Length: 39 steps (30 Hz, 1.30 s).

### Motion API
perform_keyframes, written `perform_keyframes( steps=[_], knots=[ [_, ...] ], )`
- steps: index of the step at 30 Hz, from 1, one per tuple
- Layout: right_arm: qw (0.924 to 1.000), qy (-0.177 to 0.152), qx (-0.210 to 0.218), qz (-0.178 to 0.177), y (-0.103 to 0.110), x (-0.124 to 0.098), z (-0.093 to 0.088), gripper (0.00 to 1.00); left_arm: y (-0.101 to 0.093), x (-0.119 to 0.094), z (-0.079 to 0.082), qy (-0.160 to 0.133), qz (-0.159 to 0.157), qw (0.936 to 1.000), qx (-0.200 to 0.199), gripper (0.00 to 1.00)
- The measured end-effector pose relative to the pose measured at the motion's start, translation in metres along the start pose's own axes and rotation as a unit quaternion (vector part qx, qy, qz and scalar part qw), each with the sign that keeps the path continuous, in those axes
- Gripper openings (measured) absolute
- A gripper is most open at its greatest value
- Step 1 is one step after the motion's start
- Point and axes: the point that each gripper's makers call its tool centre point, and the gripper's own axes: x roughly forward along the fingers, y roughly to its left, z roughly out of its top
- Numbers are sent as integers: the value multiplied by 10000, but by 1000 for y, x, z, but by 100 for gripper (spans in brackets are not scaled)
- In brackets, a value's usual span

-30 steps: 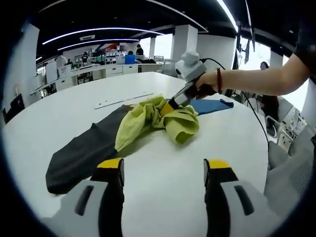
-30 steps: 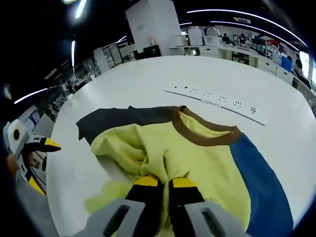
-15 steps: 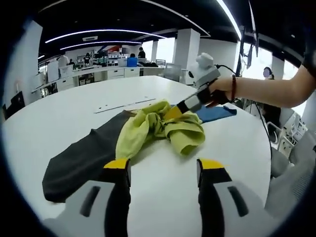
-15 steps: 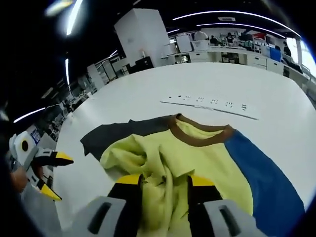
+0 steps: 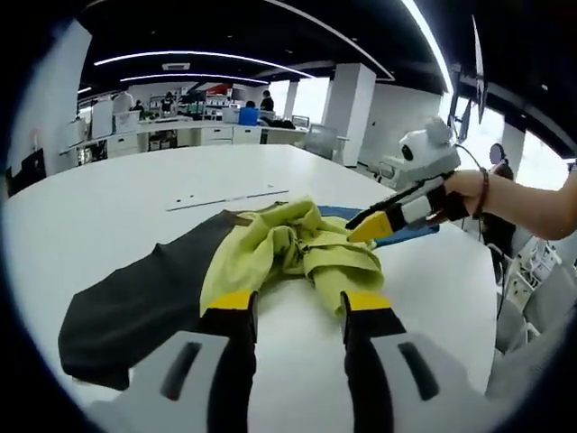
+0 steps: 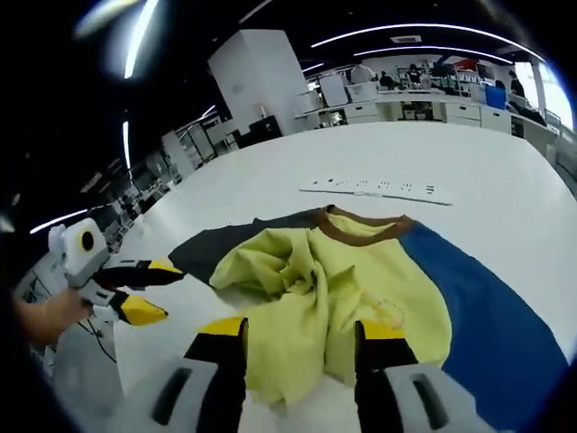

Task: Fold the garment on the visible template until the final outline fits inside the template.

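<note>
White power strip point(image 6: 374, 187) on round white table point(image 6: 505, 171)

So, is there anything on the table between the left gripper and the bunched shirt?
Nothing visible stands between them. In the left gripper view, the left gripper is open just before the yellow fold of the shirt, with bare white table around. The right gripper, also open, hangs beside the shirt's far edge, not in the path.
</note>
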Motion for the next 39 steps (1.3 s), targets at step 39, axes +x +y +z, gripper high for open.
perform_keyframes(
  steps=[39],
  knots=[
    [9993,-235,75,-267,1,4,-61,16,14,106,-20,571,180,9982,-98,10]
  ],
)
